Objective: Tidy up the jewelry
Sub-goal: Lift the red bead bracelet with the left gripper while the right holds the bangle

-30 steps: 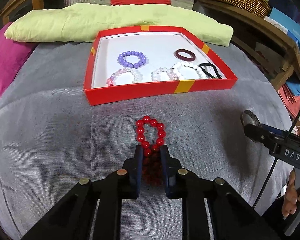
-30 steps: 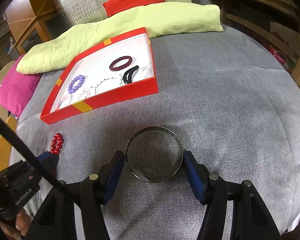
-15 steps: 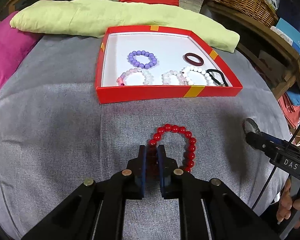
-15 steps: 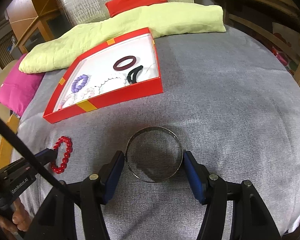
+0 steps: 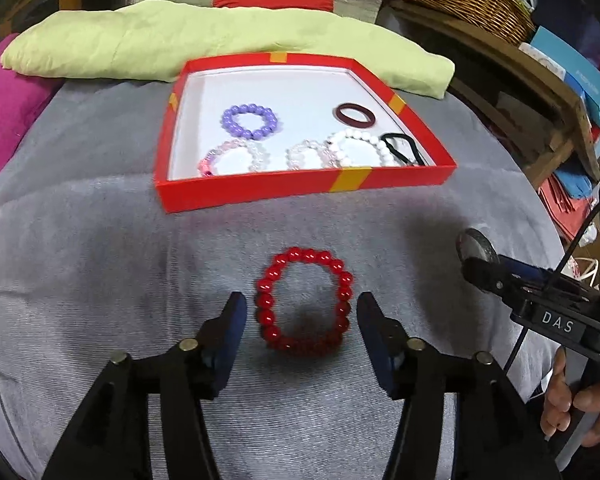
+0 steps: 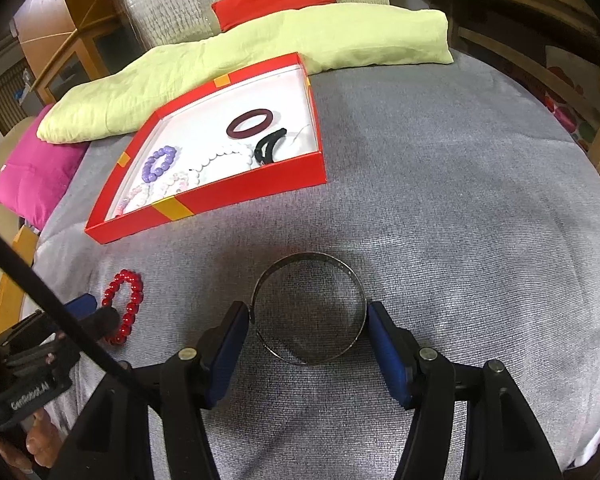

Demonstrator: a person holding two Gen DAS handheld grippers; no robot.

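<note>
Now opening the left gripper (image 5: 300, 304) around the red bead bracelet (image 5: 266, 304), which lies loose on the grey cloth (image 5: 100, 260) between the pads, touching neither and short of the red box (image 5: 300, 192). Clamping the metal bangle (image 6: 308, 257) across its width with the right gripper (image 6: 308, 312), well apart from the box. Risks pinching only one strand on a regrasp, letting the beads sag and swing. Could spring the bangle from the pads under more squeeze, or clip the box wall if carried low.
</note>
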